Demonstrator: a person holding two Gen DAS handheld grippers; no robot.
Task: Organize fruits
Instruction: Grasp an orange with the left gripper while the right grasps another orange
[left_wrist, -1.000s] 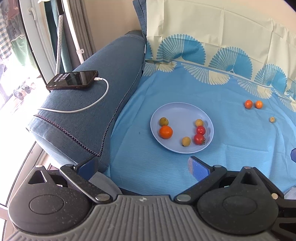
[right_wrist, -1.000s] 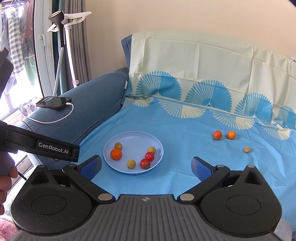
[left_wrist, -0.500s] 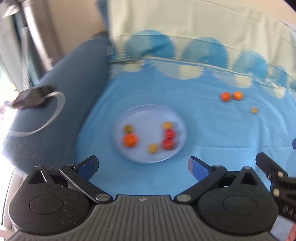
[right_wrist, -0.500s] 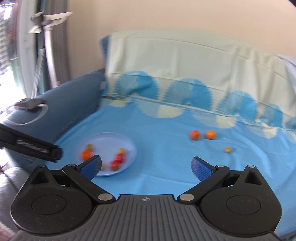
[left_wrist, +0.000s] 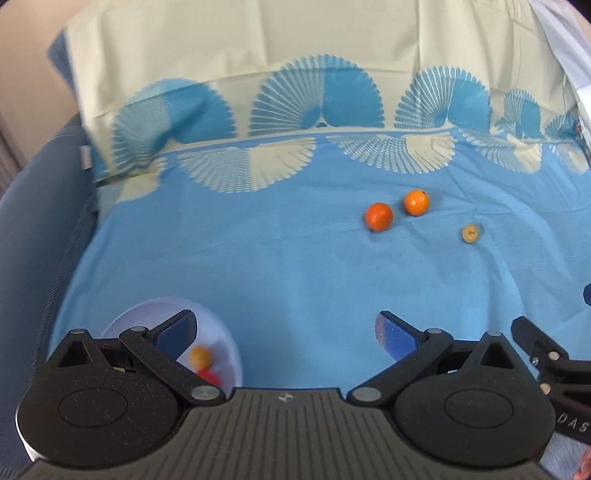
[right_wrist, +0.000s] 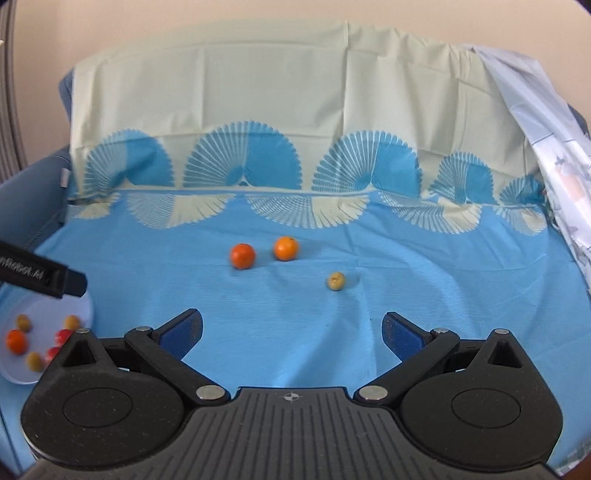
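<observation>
Both grippers hover over the blue sheet (right_wrist: 295, 314), nothing held. Right gripper (right_wrist: 291, 328): jaws spread wide and empty, and dead centre of its frame sit two orange fruits (right_wrist: 242, 256) just beside each other, with a small yellow-green fruit (right_wrist: 335, 281) near them to the lower right. The plate (right_wrist: 86, 310) sits at the lower left edge, carrying red, orange and yellow fruit. Left gripper (left_wrist: 286, 326): jaws parted too, empty, the plate partly hidden behind its left finger at lower left, the loose fruits up at right of centre.
</observation>
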